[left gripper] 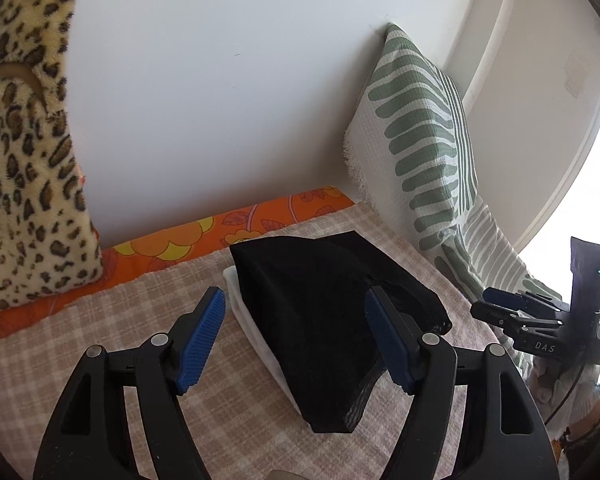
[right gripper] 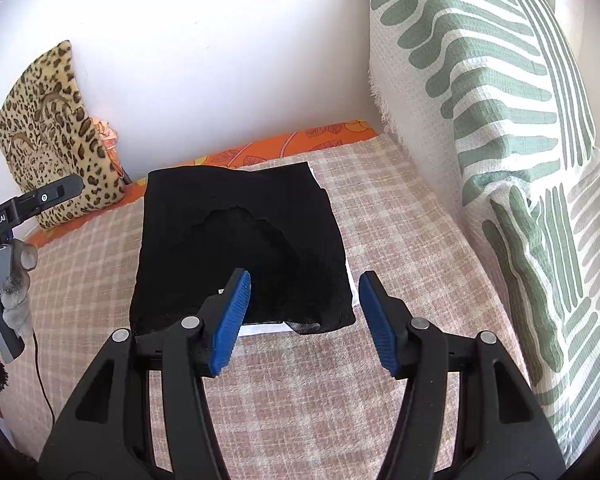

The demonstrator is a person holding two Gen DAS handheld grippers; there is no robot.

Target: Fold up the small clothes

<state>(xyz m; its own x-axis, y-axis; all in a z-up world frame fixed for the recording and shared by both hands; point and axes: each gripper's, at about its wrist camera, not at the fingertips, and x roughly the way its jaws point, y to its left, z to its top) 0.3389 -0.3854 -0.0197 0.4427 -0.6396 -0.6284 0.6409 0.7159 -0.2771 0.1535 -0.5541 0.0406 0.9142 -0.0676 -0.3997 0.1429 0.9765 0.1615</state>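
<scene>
A folded black garment [left gripper: 316,320] lies on top of a folded white one [left gripper: 240,304] on the checked blanket. It also shows in the right wrist view [right gripper: 236,240], with the white garment [right gripper: 260,329] peeking out underneath. My left gripper [left gripper: 296,340] is open and empty, its fingers on either side of the black garment's near end. My right gripper [right gripper: 304,320] is open and empty, just above the stack's near edge. The right gripper also shows at the far right of the left wrist view [left gripper: 500,308]. The left gripper shows at the left edge of the right wrist view [right gripper: 60,190].
A pink-and-white checked blanket [right gripper: 400,240] covers the bed over an orange flowered sheet [left gripper: 180,244]. A leopard-print cushion [left gripper: 24,160] leans on the white wall at the left. A green-and-white leaf-print pillow [right gripper: 500,120] stands at the right. A cable [right gripper: 44,376] hangs at the left.
</scene>
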